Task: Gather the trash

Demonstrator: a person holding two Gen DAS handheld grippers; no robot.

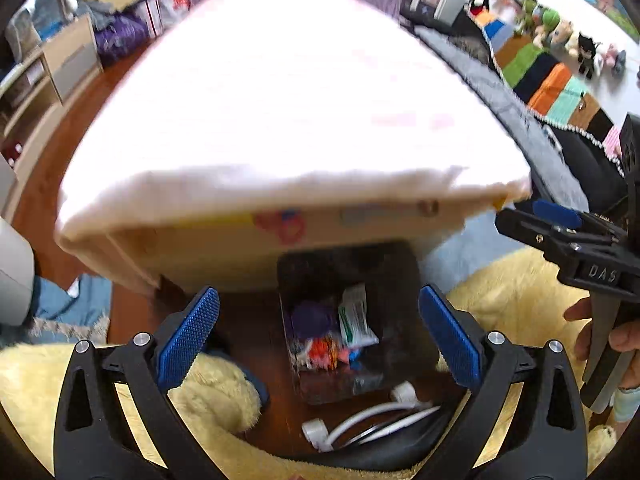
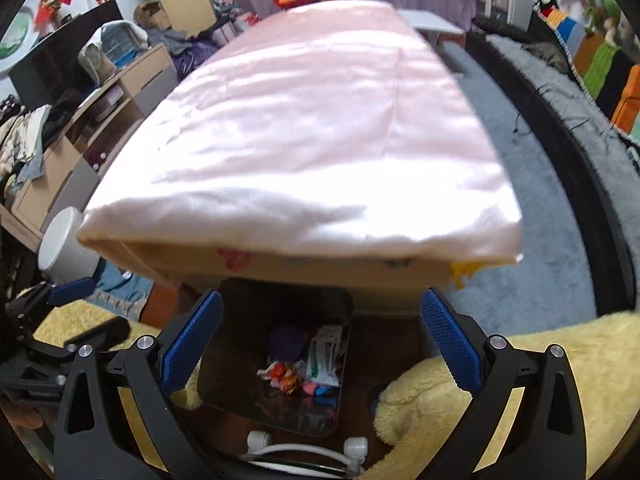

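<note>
A dark square trash bin (image 1: 400,280) stands on the wood floor at the near end of a long table; it also shows in the right wrist view (image 2: 240,320). Inside lie a green-and-white wrapper (image 1: 354,316), a purple piece (image 1: 310,318) and orange-red crumpled wrappers (image 1: 324,352); the right wrist view shows the same trash (image 2: 308,360). My left gripper (image 1: 318,336) hangs open and empty above the bin. My right gripper (image 2: 320,340) is open and empty above the bin too, and appears at the right edge of the left wrist view (image 1: 560,232).
The table carries a pink cloth (image 2: 304,128). Yellow fluffy rugs (image 2: 540,368) lie on both sides of the bin. White wheeled legs (image 1: 360,416) sit just below the bin. A white cylinder (image 2: 68,244) stands left, shelves (image 2: 100,112) beyond, a grey sofa (image 2: 580,120) right.
</note>
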